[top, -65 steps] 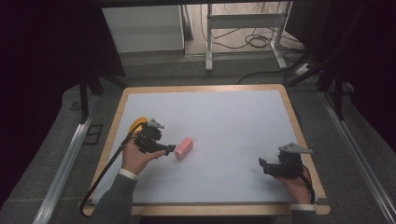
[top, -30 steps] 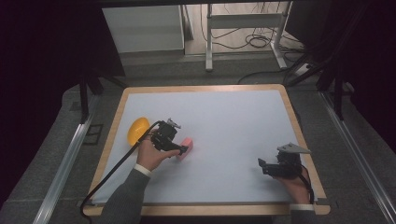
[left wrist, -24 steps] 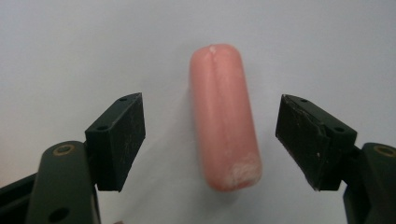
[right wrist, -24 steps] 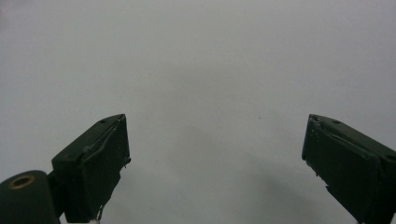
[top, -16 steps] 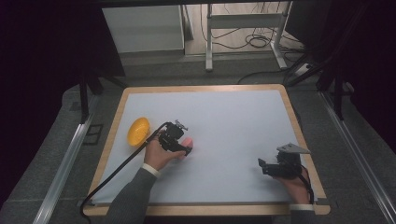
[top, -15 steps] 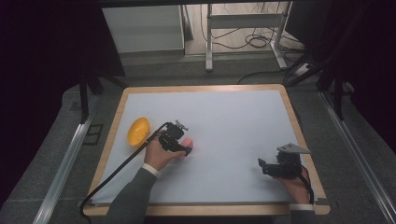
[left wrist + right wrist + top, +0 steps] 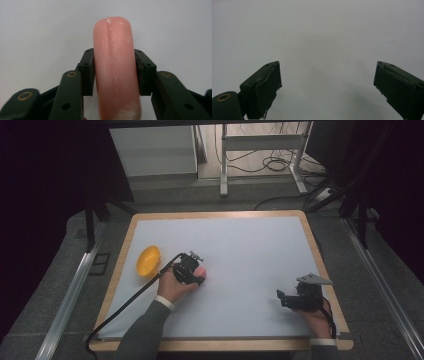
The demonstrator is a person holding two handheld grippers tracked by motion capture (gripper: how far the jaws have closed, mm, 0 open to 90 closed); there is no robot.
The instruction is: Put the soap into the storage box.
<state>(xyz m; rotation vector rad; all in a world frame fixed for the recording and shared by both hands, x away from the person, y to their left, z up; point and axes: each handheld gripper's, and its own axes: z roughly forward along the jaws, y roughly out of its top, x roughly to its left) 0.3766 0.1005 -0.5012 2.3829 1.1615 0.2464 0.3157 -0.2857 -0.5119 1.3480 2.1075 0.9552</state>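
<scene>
High view: empty yellow bowl (image 7: 148, 260)

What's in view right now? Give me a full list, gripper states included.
sausage: 1, pink, left of the table's middle, clamped between the left gripper's jaws
bowl: 1, yellow-orange, near the table's left edge, apart from the sausage
table: 1, pale top with a wooden rim
desk frame: 1, white, on the floor behind the table, cables beside it
left gripper: 1, black, jaws have just been closing and now press the sausage on both sides
right gripper: 1, black, near the table's right edge, jaws open with nothing between them
</scene>
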